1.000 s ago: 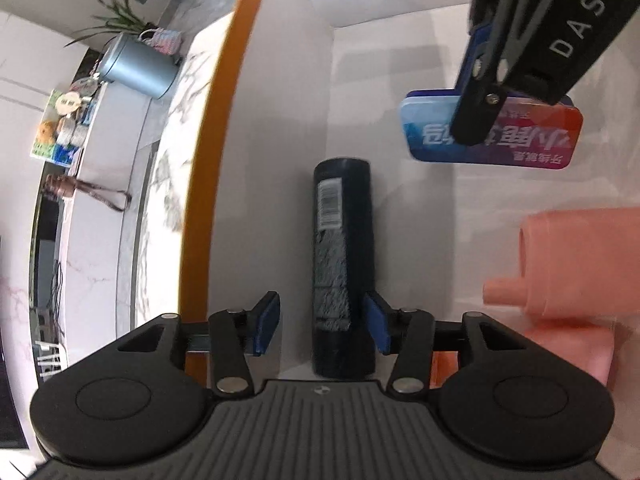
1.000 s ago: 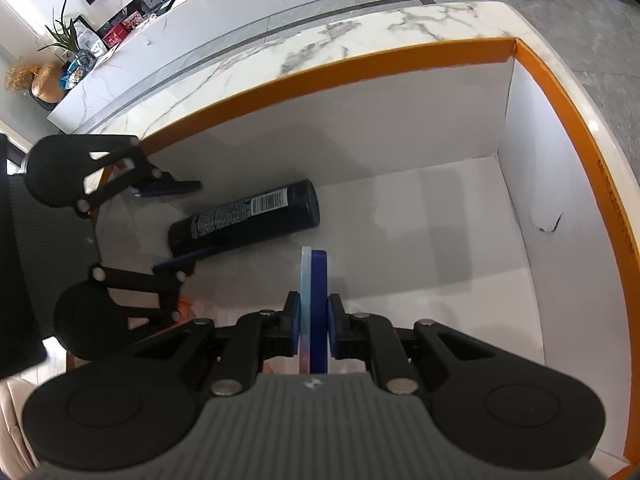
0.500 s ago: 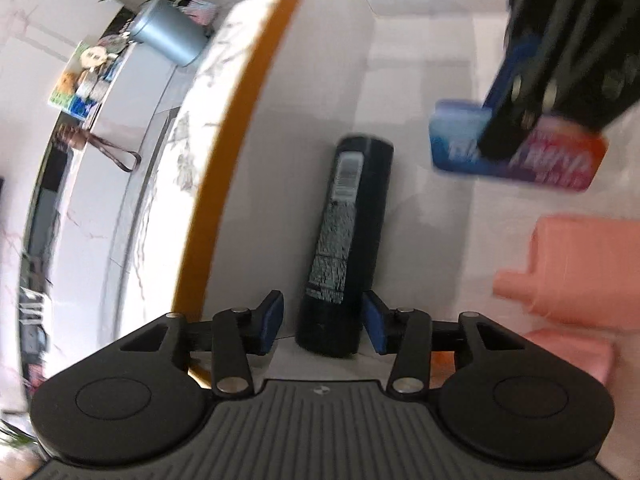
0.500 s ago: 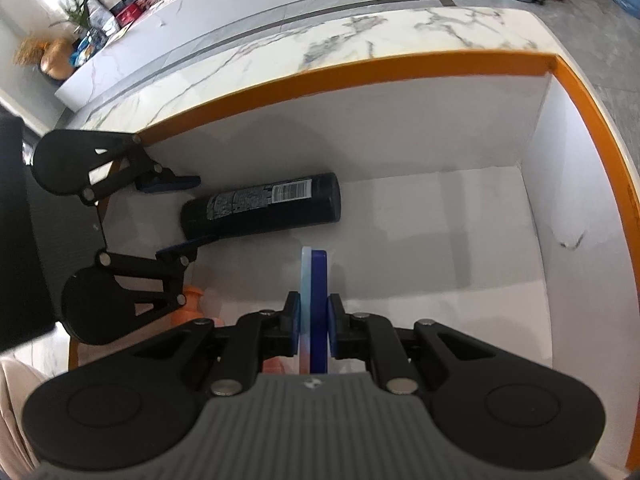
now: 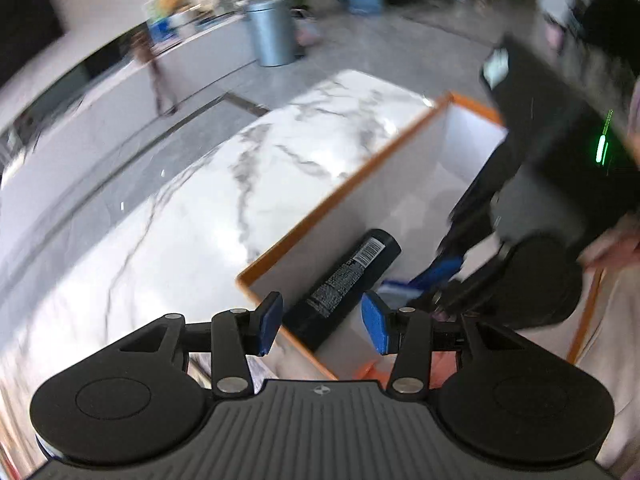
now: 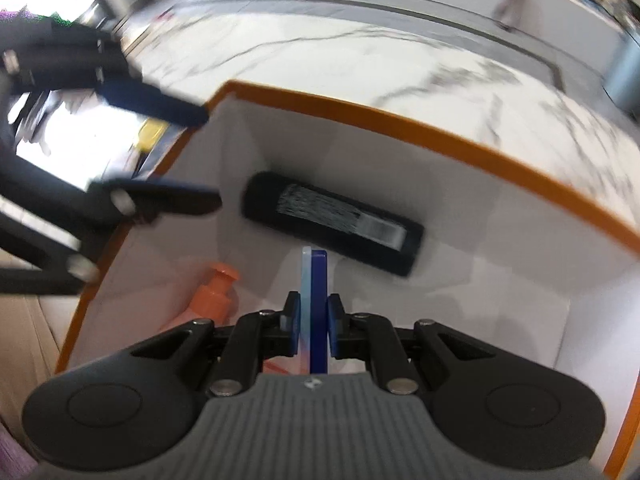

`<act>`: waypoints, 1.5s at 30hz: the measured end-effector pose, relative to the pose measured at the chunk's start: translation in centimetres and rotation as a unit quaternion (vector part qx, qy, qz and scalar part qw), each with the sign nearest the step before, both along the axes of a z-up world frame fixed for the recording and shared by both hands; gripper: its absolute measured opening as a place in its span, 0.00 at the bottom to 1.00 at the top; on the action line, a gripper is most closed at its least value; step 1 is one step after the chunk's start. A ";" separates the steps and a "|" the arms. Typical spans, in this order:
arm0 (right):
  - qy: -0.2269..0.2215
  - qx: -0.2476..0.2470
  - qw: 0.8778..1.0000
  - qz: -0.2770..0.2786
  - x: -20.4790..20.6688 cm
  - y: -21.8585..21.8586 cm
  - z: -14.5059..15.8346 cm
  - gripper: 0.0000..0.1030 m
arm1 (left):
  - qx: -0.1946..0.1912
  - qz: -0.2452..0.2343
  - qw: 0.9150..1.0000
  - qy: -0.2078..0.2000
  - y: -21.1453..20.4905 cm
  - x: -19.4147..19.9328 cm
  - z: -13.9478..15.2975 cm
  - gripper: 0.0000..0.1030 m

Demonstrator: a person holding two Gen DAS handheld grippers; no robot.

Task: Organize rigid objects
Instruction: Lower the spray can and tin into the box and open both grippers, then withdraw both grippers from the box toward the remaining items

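The black spray can (image 6: 332,222) lies on the floor of the orange-rimmed box (image 6: 440,136) along its far wall, with bare floor beside it. The left gripper (image 5: 322,322) hangs wide apart over the box corner, empty. The right gripper (image 6: 314,320) pinches a thin blue card (image 6: 316,304) upright above the floor. A salmon bottle (image 6: 212,292) is half hidden, and both views are blurred.

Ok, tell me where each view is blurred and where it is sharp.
Left wrist view: the room, marble counter and the right hand-held gripper are smeared by motion, while the left hand-held gripper and the black can stay fairly crisp. Right wrist view: the black can's label and the box rim are streaked; the clamped blue card is sharp.
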State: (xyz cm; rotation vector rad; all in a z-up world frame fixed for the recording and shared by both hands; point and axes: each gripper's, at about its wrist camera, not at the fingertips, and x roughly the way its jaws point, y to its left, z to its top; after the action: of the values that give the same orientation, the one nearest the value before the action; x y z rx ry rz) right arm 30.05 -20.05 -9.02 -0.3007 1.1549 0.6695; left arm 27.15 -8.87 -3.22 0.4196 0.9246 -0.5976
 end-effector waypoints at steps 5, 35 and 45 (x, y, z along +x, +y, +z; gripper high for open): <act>-0.014 -0.046 0.990 0.129 0.3 3.0 -0.8 0.13 | -0.042 0.121 0.990 0.064 3.0 0.4 -0.1 0.40; 0.013 -0.174 0.958 0.226 1.5 2.1 -3.1 0.44 | -0.134 0.191 0.966 0.110 5.1 -0.2 -1.3 0.22; 0.045 -0.100 0.992 0.063 2.1 -0.1 -4.0 0.31 | -0.142 0.197 0.964 0.113 5.3 -0.6 -1.3 0.22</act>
State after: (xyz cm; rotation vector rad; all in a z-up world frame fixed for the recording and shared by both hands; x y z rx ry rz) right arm 32.19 -20.16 -12.98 -0.5220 1.3000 0.6848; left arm 26.51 -3.55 -4.51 -0.0949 1.0870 -0.4069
